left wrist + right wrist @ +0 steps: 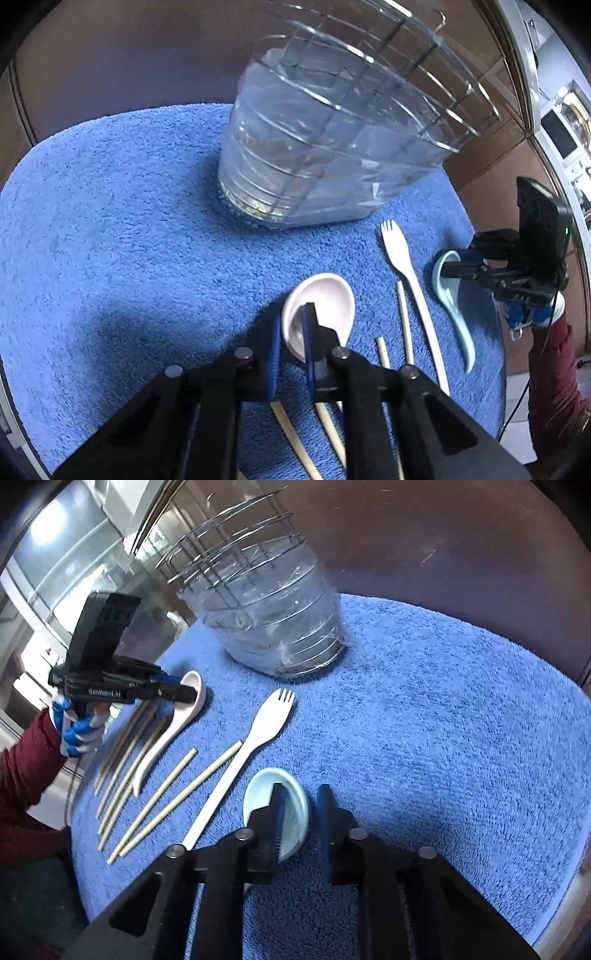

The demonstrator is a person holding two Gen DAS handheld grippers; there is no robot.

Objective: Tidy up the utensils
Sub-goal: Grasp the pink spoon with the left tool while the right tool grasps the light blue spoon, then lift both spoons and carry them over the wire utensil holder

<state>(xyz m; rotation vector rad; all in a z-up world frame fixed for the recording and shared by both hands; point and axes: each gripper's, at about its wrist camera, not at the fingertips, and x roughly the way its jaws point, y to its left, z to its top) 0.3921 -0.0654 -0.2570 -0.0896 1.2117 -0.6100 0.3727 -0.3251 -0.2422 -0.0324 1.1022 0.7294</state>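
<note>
A pale pink soup spoon (325, 295) lies on the blue towel (110, 221). My left gripper (291, 317) is shut on the left rim of its bowl, one finger inside and one outside. A light blue soup spoon (266, 786) lies near the towel's front edge, and my right gripper (301, 789) is closed over its bowl's right rim, one finger in the bowl. In the left wrist view, the right gripper (460, 264) pinches the blue spoon (458, 321). In the right wrist view, the left gripper (186, 692) holds the pink spoon (173, 731).
A wire utensil holder (325, 147) wrapped in clear film stands upright at the towel's far side. A white spork (266, 723) and several wooden chopsticks (166, 794) lie between the two spoons. A gloved hand (79, 731) in a dark red sleeve holds the left gripper.
</note>
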